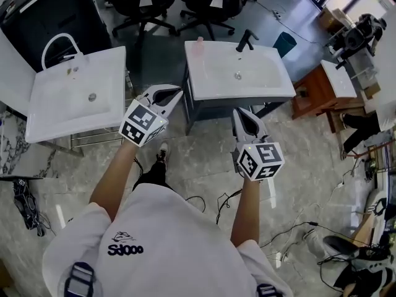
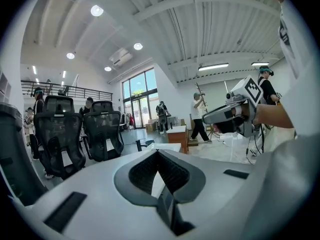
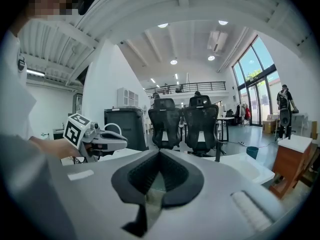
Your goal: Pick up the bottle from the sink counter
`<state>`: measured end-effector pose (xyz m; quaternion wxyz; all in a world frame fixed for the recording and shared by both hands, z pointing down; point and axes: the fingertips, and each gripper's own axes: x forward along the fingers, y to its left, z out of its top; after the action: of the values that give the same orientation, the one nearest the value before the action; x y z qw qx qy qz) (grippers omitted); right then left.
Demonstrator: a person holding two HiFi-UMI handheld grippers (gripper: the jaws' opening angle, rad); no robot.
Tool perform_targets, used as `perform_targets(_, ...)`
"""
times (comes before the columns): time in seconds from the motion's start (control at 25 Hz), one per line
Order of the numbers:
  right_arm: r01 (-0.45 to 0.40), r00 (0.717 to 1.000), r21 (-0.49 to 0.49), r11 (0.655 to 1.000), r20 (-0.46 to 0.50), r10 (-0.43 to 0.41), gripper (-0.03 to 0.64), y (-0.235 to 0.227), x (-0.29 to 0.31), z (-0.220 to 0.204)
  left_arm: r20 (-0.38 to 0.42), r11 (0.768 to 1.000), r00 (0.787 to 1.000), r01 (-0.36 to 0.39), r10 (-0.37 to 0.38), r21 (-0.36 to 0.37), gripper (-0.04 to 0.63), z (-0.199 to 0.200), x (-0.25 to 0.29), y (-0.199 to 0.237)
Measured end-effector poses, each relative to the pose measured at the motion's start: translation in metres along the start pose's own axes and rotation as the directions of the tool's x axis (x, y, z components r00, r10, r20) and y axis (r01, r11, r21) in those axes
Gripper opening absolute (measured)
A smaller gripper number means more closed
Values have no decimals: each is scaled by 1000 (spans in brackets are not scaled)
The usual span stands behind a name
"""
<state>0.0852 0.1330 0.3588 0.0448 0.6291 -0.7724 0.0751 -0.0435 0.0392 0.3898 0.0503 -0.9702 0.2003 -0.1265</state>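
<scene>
A small pale pink bottle [image 1: 199,44] stands on the back left corner of the right-hand white sink counter [image 1: 272,86], across the basin from the black faucet [image 1: 247,39]. My left gripper [image 1: 174,93] is held in the air in front of that counter's left edge, jaws shut and empty. My right gripper [image 1: 237,112] hovers just short of the counter's front edge, also shut with nothing in it. In the left gripper view the jaw tips [image 2: 158,151] meet, and the same in the right gripper view [image 3: 160,151]. Neither gripper view shows the bottle.
A second white sink [image 1: 77,98] with a white arched faucet [image 1: 60,41] stands to the left. Black office chairs [image 1: 207,2] sit behind the sinks, a black cabinet [image 1: 43,14] at the far left, a wooden stand [image 1: 318,91] at the right. Cables [image 1: 291,231] trail over the marble floor.
</scene>
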Motion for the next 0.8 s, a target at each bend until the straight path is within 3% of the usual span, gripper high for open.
perform_targets(0.4, 10, 1000, -1, 1000, -7, -10, 10, -46, 108, 21, -15, 1000, 1000, 20, -20, -2, 5, -1, 78, 99)
perform_targets(0.8, 66, 996, 26, 997, -56, -64, 10, -87, 180, 22, -26, 997, 997, 79, -79, -23, 5, -7, 143, 161)
